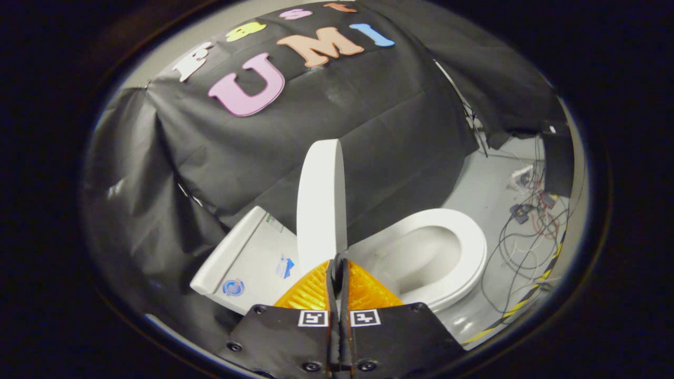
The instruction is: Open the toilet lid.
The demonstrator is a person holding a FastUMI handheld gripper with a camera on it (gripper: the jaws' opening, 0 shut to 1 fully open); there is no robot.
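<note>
Toilet lid [321, 202] raised upright, edge-on just ahead of fingers, between tank [247, 258] and open seat [463, 263]. Gripper [337, 261] jaws nearly closed; maybe pinching lid's lower edge, contact unclear.

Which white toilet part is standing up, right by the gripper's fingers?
The lid. It stands up on edge just ahead of the gripper, whose fingers are closed together. The seat lies flat around the bowl, and the tank sits behind.
</note>
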